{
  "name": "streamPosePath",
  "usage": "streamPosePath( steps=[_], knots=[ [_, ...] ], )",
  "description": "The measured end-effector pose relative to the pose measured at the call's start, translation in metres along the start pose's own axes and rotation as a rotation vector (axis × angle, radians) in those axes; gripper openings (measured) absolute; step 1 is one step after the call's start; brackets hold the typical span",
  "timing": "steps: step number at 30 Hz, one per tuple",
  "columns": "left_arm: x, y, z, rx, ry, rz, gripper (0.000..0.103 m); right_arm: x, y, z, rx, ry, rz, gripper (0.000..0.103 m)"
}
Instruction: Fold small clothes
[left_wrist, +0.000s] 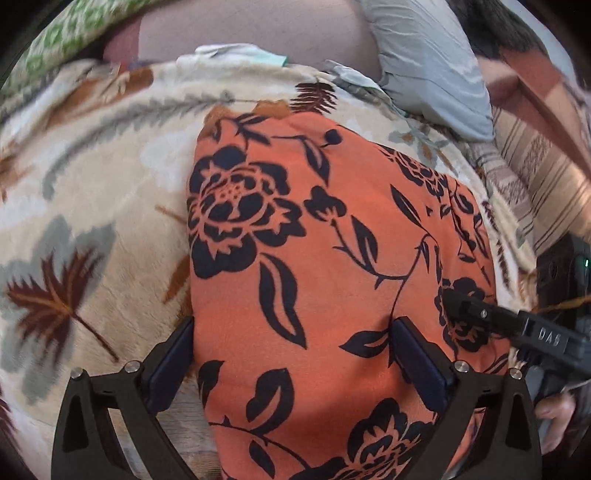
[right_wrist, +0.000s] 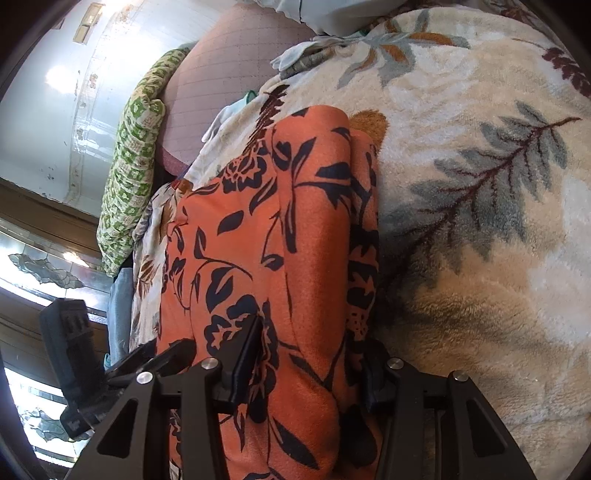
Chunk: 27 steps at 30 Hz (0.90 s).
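Note:
An orange garment with a dark navy flower print (left_wrist: 317, 236) lies on a cream leaf-patterned fleece blanket (left_wrist: 110, 184). My left gripper (left_wrist: 291, 332) is open, one finger at the cloth's left edge, the other on the cloth. The right gripper's finger (left_wrist: 476, 314) pokes in from the right onto the cloth. In the right wrist view the garment (right_wrist: 280, 236) is folded, with a thick layered edge on its right side. My right gripper (right_wrist: 310, 354) straddles that fold: its left finger (right_wrist: 243, 354) lies on top, the right one is half hidden under the edge.
A grey-blue pillow (left_wrist: 432, 62) and striped bedding (left_wrist: 535, 155) lie at the back right. A green-patterned cushion (right_wrist: 129, 177) and a pink quilted cushion (right_wrist: 229, 74) sit beyond the blanket. Small pale clothes (left_wrist: 236, 53) lie at the blanket's far edge. The left gripper's body (right_wrist: 74, 350) shows at the left.

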<state>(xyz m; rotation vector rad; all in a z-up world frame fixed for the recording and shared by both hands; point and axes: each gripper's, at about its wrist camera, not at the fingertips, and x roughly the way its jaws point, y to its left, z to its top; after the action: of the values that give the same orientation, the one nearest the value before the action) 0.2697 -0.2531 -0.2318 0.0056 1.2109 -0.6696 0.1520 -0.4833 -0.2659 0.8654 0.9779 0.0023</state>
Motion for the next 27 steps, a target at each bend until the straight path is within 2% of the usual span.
streamPosePath(
  steps=[3,5,8,13,17,23,27],
  knots=[
    [-0.007,-0.002,-0.003,-0.007,-0.032,0.000,0.081,-0.007,0.018,-0.002,-0.070,-0.035,-0.035,0.044],
    [-0.015,0.003,-0.005,-0.035,-0.049,-0.008,0.058,-0.014,0.033,-0.003,-0.123,-0.069,-0.043,0.042],
    [-0.025,0.012,-0.004,-0.076,-0.058,-0.047,0.049,-0.025,0.051,-0.003,-0.157,-0.112,-0.028,0.040],
    [-0.047,0.016,-0.009,-0.072,-0.082,-0.014,0.046,-0.035,0.090,-0.010,-0.262,-0.171,-0.008,0.040],
    [-0.079,0.030,-0.014,-0.091,-0.133,0.015,0.046,-0.034,0.120,-0.018,-0.327,-0.194,0.013,0.040],
    [-0.131,0.060,-0.022,-0.090,-0.220,0.127,0.046,-0.011,0.153,-0.030,-0.352,-0.184,0.081,0.039],
    [-0.138,0.083,-0.024,-0.097,-0.220,0.198,0.046,0.021,0.169,-0.042,-0.358,-0.140,0.090,0.039]
  ],
)
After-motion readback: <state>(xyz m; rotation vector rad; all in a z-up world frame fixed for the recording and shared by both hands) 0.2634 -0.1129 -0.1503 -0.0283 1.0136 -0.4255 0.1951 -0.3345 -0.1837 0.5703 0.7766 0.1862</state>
